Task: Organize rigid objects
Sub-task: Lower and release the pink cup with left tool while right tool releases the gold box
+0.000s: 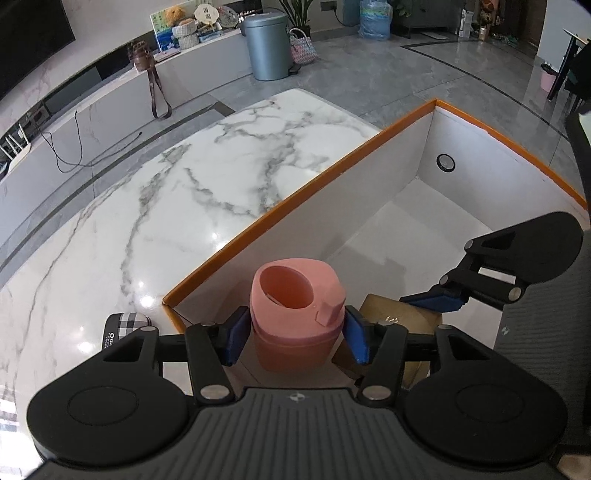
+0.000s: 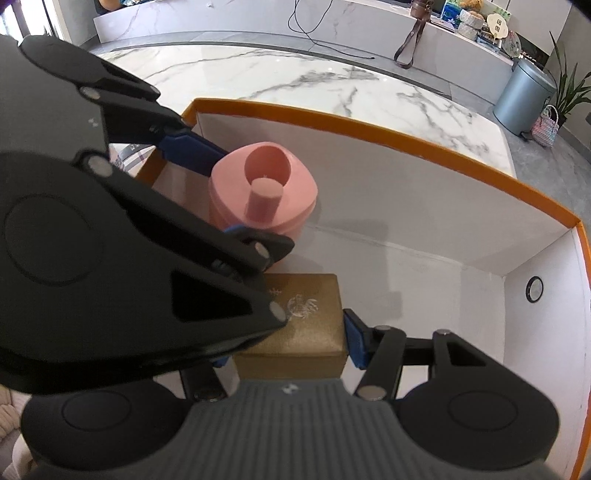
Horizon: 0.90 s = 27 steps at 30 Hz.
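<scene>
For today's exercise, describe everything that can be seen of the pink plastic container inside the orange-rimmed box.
The pink plastic container looks matt and rigid, with a rounded-square top, a round recess holding a short peg, and a stepped ridge below. It stands upright near a corner of the white box with an orange rim, beside a gold box. The left gripper straddles it with blue pads at its sides.

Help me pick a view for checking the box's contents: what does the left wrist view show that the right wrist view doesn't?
Only the left wrist view shows the large water bottle on the floor. Only the right wrist view shows the gold box's crest on top and the peg inside the pink container. Both show the orange-rimmed box, the marble table, the grey bin, and each gripper, left and right, astride its item.
</scene>
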{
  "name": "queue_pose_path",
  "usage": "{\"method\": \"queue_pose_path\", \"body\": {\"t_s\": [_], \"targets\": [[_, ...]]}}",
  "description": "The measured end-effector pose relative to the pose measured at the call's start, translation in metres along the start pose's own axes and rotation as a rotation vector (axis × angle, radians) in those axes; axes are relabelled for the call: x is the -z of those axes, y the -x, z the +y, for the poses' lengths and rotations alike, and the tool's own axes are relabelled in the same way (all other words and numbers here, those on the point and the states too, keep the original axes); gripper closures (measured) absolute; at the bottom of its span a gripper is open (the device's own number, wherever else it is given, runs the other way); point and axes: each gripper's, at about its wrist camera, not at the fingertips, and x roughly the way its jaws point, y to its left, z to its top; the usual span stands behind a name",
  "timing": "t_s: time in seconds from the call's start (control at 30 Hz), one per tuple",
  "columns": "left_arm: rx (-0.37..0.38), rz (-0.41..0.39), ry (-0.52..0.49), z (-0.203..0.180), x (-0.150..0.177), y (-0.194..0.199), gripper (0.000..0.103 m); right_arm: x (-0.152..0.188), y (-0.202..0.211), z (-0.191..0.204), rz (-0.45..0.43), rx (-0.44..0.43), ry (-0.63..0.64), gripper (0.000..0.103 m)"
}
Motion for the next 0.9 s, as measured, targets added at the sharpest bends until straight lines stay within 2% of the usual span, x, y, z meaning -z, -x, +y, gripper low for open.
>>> {"method": "queue_pose_path", "body": {"t_s": [0.07,0.13,0.2,0.3,0.6,0.9], "targets": [[-0.003,-0.015,-0.006,-0.001,0.002,0.001,0.036,0.001,0.000,0.001,0.001,0.000,0.000,0.045],[-0.004,-0.026,-0.005,-0.001,0.003,0.002,0.029,0.003,0.001,0.002,0.004,0.002,0.002,0.045],[0.001,-0.035,-0.004,-0.001,0.004,0.004,0.026,-0.001,-0.002,-0.004,0.005,0.002,0.000,0.044],[0.002,-0.052,-0.009,-0.001,0.006,0.009,0.026,-0.001,-0.003,-0.008,0.012,-0.007,-0.014,0.044],[-0.001,-0.174,0.015,0.011,0.018,0.041,0.026,-0.007,-0.009,-0.006,0.053,-0.013,-0.018,0.044],[-0.013,-0.186,0.063,0.019,0.022,0.044,0.027,-0.011,-0.010,-0.002,0.053,-0.008,-0.022,0.043]]}}
